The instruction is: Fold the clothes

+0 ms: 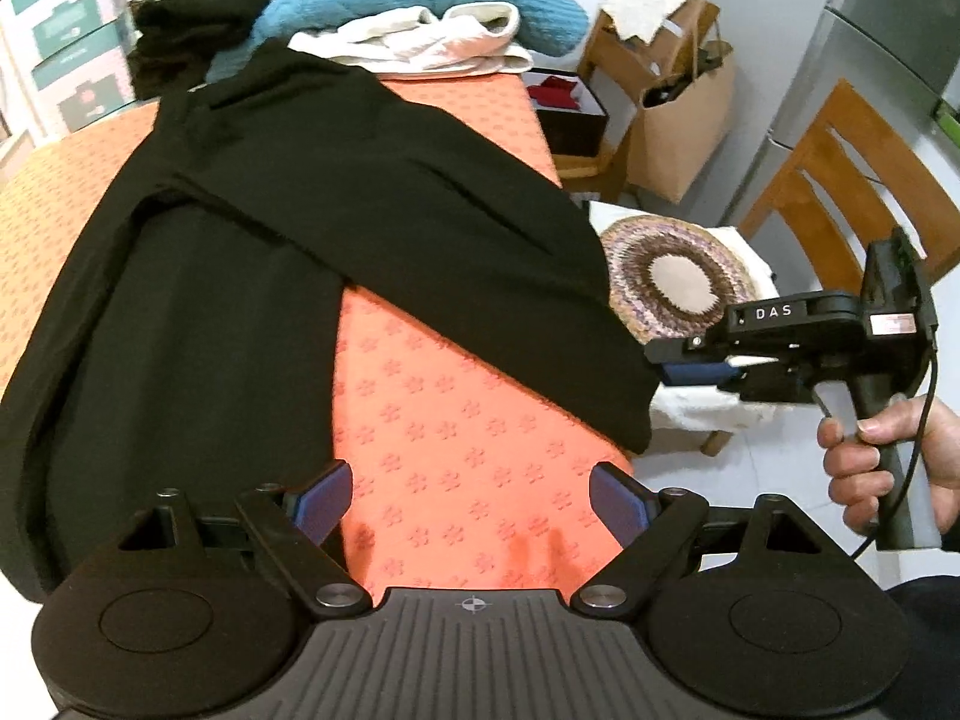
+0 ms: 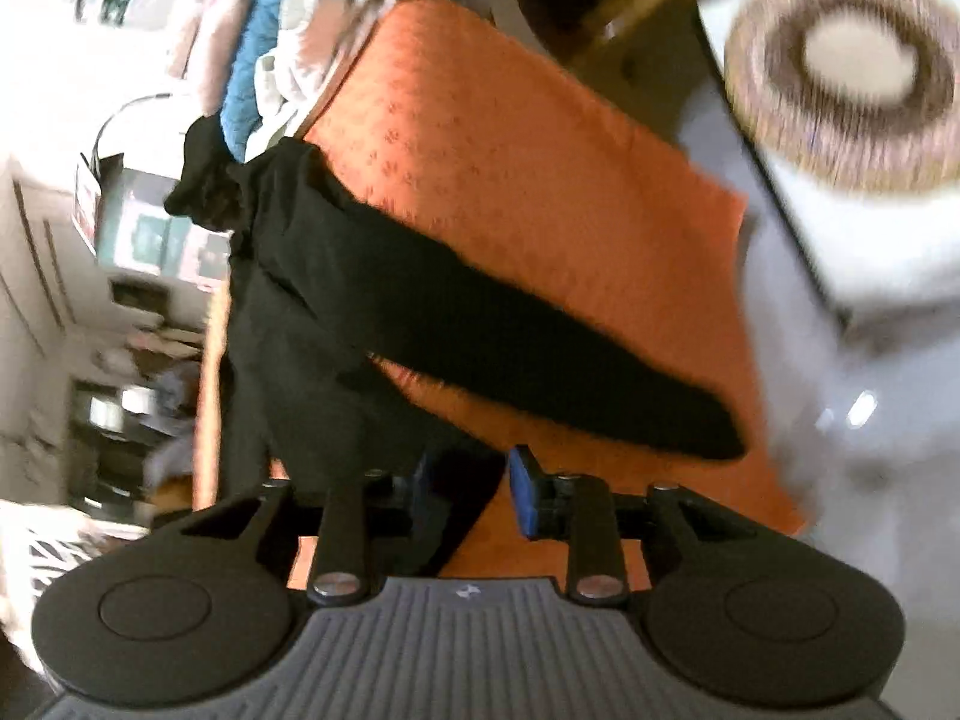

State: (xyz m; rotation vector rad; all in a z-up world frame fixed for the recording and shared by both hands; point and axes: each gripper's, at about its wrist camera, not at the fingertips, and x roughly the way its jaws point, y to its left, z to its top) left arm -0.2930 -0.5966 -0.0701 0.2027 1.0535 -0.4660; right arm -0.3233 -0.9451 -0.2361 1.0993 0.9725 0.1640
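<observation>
Black garment (image 1: pixel 312 228) spread across orange patterned table (image 1: pixel 468 420), one leg or sleeve running diagonally toward table's right edge. Left gripper (image 1: pixel 468 504) over bare cloth near front edge, jaws wide apart, nothing between blue pads (image 1: pixel 324 501). Right gripper (image 1: pixel 699 369), in person's hand (image 1: pixel 882 468), at garment's far-right end; jaws narrow, grip on fabric not discernible. Right wrist view blurred. Piled clothes (image 1: pixel 420 36) at far end; wooden chair (image 1: pixel 840 192) beside table.

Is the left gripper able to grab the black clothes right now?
Probably yes. The left gripper is open and empty over bare orange tablecloth, and the black garment lies just beside its left finger with nothing between them.
</observation>
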